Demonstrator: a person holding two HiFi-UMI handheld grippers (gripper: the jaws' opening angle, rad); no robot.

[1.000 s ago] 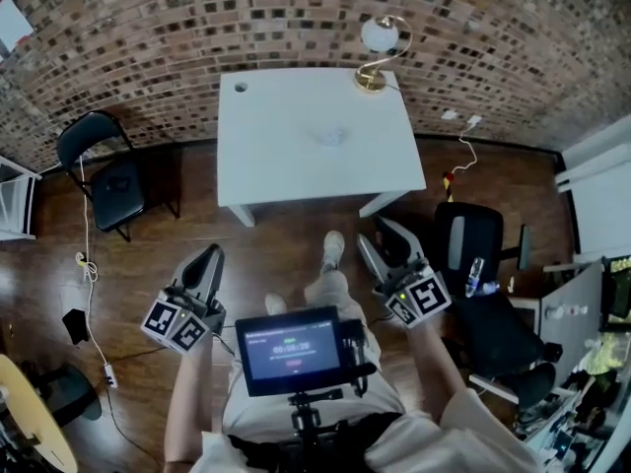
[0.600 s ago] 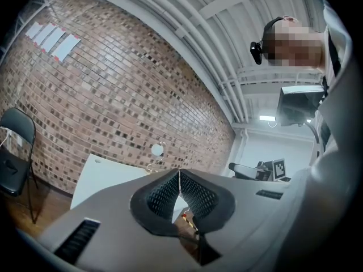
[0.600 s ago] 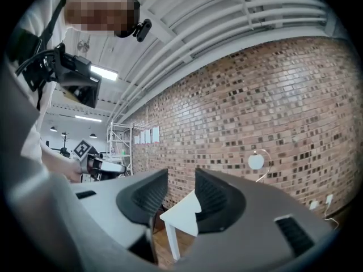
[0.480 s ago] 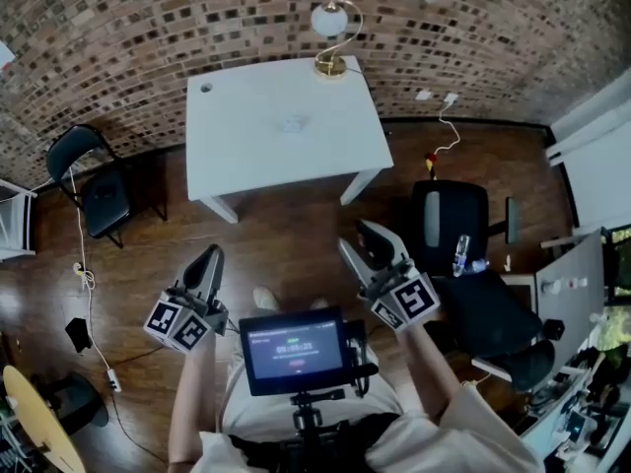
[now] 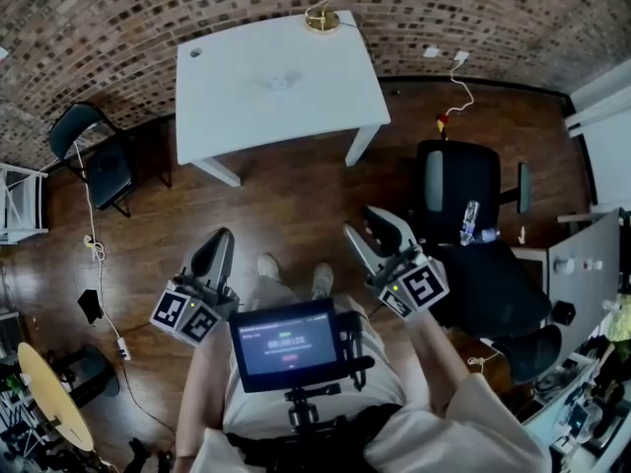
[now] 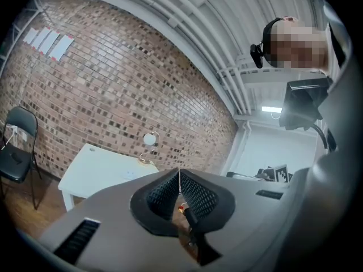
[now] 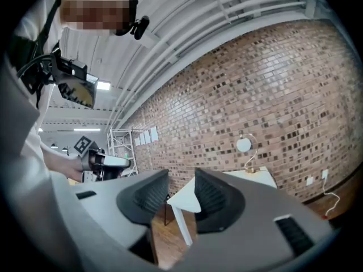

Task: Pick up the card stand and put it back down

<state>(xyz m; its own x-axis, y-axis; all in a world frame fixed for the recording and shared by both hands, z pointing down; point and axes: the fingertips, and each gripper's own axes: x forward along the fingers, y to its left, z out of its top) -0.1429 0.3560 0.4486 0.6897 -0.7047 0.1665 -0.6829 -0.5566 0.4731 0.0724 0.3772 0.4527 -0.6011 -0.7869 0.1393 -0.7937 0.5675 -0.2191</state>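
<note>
Card stand [image 5: 279,83] seen small on white desk [image 5: 237,116] at twelve o'clock in head view, left tongs [image 6: 179,177] shown closed tip to tip by left gripper view, right tongs [image 7: 181,191] parted, nothing held between.

Card stand [image 5: 279,83]: small, pale, possibly translucent, its form too small to resolve; rests alone on the white tabletop [image 5: 227,116], roughly central, slightly toward the far edge; orientation cannot be determined.
</note>
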